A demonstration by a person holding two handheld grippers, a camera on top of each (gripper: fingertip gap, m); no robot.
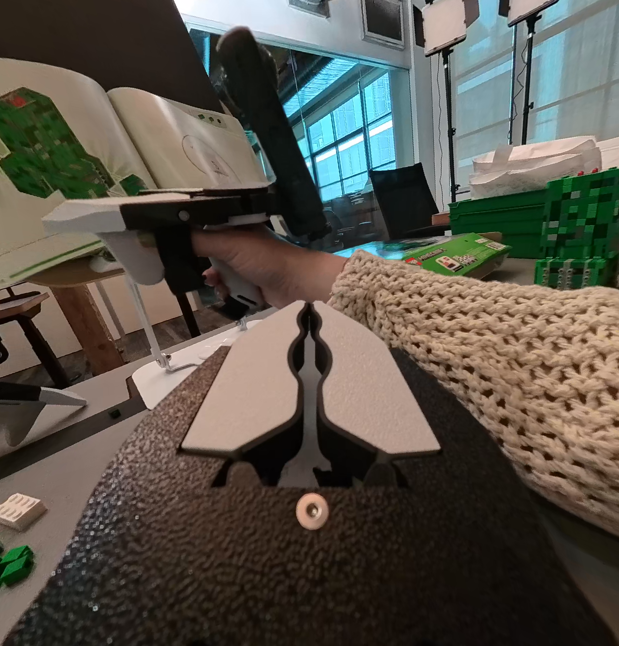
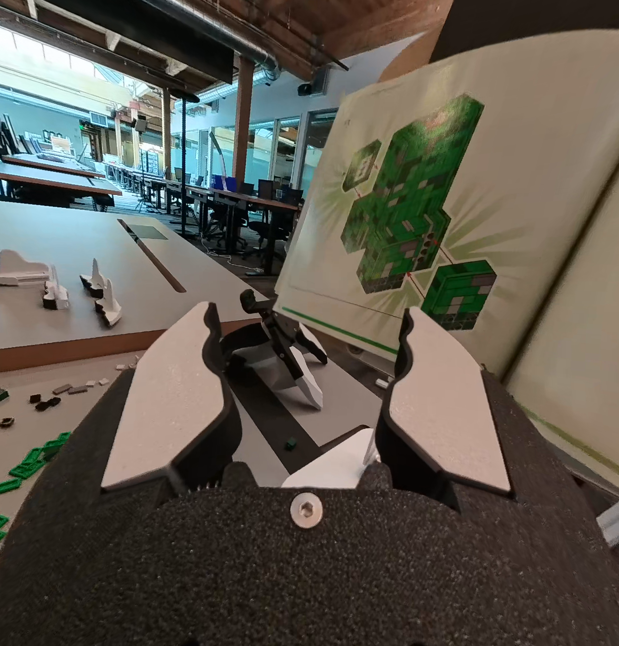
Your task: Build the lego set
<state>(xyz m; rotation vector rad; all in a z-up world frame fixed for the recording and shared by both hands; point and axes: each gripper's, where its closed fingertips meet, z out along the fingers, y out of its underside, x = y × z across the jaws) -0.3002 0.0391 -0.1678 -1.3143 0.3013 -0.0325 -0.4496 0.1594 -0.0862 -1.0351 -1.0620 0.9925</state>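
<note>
- Left wrist view: my left gripper (image 1: pixel 310 311) has its two fingers pressed together with nothing between them, raised above the grey table (image 1: pixel 46 475).
- Just past its tips I see the right gripper (image 1: pixel 49 223) side-on, held in a hand (image 1: pixel 262 262) with a cream knit sleeve (image 1: pixel 476 377). It points at the open instruction book (image 1: pixel 126 150) on its white stand (image 1: pixel 161 363).
- The part-built green lego model (image 1: pixel 580 230) stands far right on the table, beside the flat green box (image 1: pixel 451 251) and green trays (image 1: pixel 497 216).
- Loose green pieces (image 1: pixel 7 562) and a white brick (image 1: pixel 18 510) lie at the lower left.
- Right wrist view: my right gripper (image 2: pixel 308 321) has its fingers spread wide, holding nothing, just in front of the book's (image 2: pixel 458 209) left page.
- A spare gripper (image 2: pixel 283 356) lies on the table between the fingers, and one small green piece (image 2: pixel 290 444) sits closer.
- Green plates (image 2: pixel 25 465) and small dark and grey pieces (image 2: pixel 56 395) are scattered at left; I cannot see the model here.
</note>
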